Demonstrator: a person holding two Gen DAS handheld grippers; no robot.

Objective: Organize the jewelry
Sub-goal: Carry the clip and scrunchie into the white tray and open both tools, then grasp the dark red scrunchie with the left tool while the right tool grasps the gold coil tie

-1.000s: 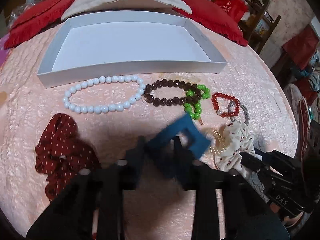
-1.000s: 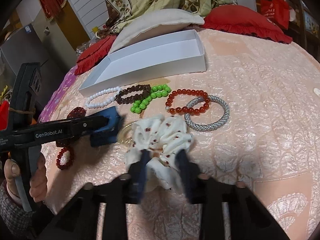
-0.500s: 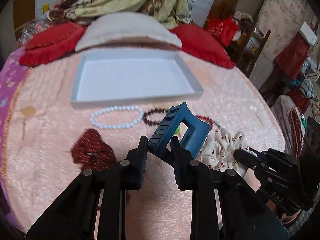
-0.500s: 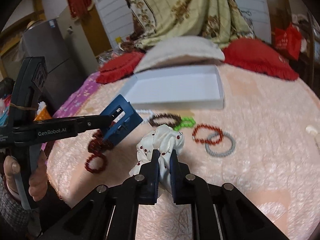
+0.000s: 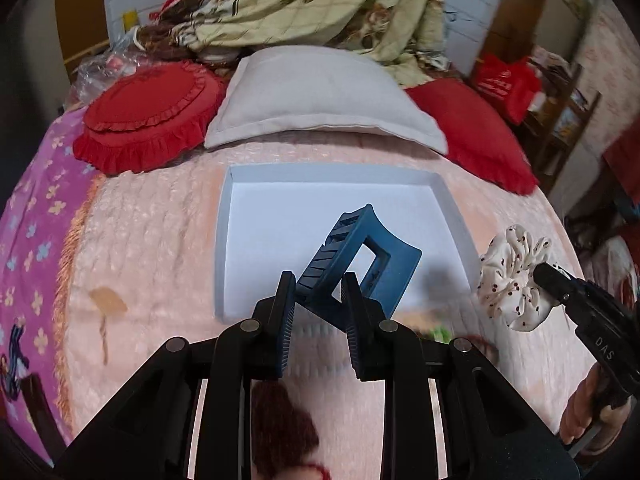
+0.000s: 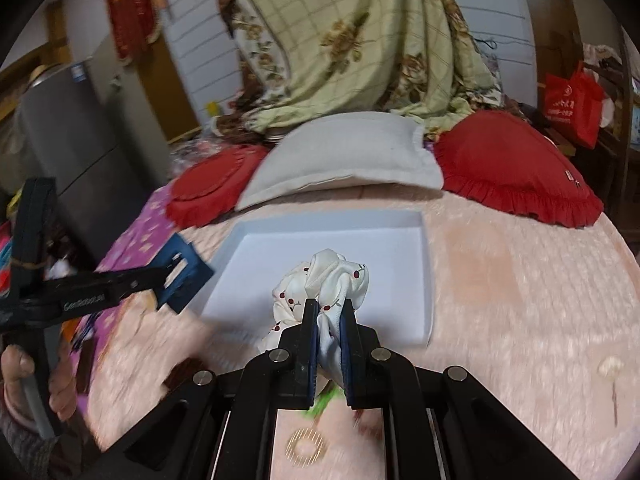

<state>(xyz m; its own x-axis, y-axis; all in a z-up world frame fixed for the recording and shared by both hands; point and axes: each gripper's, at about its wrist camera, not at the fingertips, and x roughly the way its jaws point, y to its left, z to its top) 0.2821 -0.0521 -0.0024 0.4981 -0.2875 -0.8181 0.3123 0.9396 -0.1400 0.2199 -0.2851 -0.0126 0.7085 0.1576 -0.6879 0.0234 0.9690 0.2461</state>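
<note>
1. The left gripper is clamped on the blue claw hair clip, held above the near edge of the white box. Its long axis tilts up and away, toward the box's far wall.
2. The right gripper pinches the white cherry-print scrunchie, bunched upward over the box's near half.
3. Lower each piece well inside the box's walls before letting go.

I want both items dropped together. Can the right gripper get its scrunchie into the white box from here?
Probably yes: the right gripper, shut on the scrunchie, hangs near the white box, whose open top looks unobstructed.
</note>
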